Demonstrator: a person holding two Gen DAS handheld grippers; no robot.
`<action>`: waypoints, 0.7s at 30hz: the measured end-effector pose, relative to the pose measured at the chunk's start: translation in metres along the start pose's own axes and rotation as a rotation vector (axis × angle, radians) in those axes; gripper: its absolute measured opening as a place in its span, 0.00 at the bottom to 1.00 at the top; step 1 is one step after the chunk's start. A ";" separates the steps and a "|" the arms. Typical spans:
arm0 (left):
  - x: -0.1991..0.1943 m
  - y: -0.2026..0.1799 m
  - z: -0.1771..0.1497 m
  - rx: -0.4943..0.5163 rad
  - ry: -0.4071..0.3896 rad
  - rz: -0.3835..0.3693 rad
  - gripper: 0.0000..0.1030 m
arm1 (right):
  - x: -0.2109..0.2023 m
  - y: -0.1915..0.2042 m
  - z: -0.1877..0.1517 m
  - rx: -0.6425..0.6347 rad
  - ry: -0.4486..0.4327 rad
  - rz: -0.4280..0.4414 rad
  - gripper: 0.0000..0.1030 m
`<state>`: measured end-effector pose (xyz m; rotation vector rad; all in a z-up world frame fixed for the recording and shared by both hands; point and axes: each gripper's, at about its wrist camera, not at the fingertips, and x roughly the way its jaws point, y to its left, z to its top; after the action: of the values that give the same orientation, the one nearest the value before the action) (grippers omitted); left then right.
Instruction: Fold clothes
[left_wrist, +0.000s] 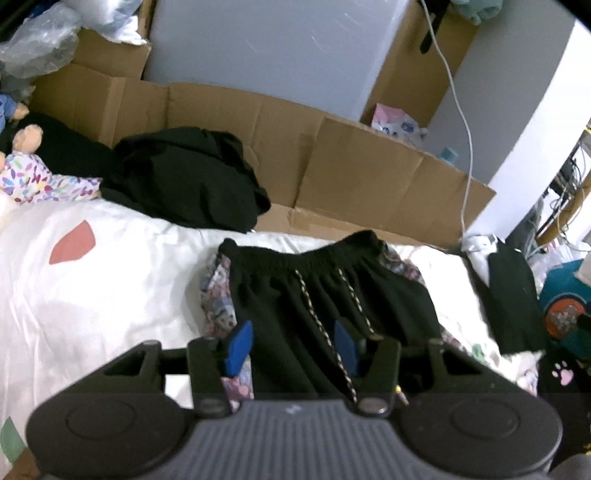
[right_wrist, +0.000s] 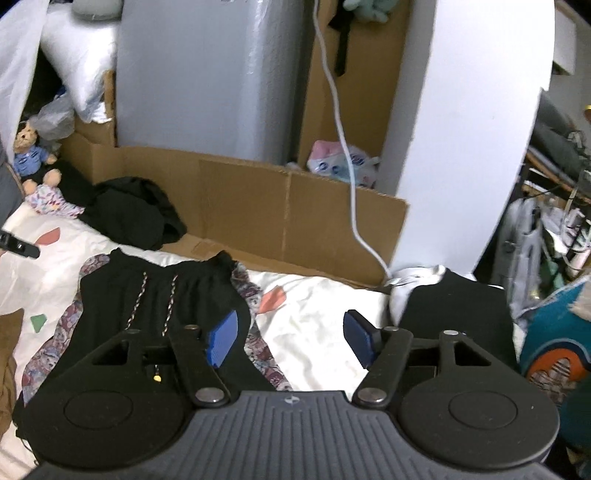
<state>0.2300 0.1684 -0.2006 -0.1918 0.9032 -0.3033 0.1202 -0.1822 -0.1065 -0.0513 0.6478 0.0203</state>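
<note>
Both tongs hang spread and empty above the bed (right_wrist: 317, 321). Take the black shorts (left_wrist: 325, 295) as your landmark: they lie waistband-up over a patterned garment (left_wrist: 218, 299) on the white cover, drawstrings running down the front. Left of and beyond the shorts a crumpled black garment (left_wrist: 184, 177) waits unfolded. Right of the shorts a dark folded piece (right_wrist: 454, 314) sits at the bed's edge, so judging from this you have one item done and at least the shorts and the heap left. Your left tongs (left_wrist: 293, 345) hover over the shorts' lower half, blue pads apart, gripping nothing. Your right tongs (right_wrist: 291, 339) hover just right of the shorts, wider apart and empty.
</note>
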 end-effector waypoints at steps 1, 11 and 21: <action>-0.002 0.001 -0.001 -0.007 -0.001 -0.002 0.51 | -0.003 0.002 0.000 0.021 0.007 0.006 0.67; -0.022 0.008 -0.024 -0.002 0.025 -0.005 0.51 | -0.031 0.025 -0.006 0.078 0.028 0.067 0.67; -0.009 0.028 -0.072 0.014 0.140 -0.013 0.46 | -0.028 0.079 -0.034 0.070 0.107 0.215 0.66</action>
<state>0.1730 0.1952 -0.2459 -0.1645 1.0383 -0.3384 0.0745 -0.1055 -0.1203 0.0856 0.7578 0.2035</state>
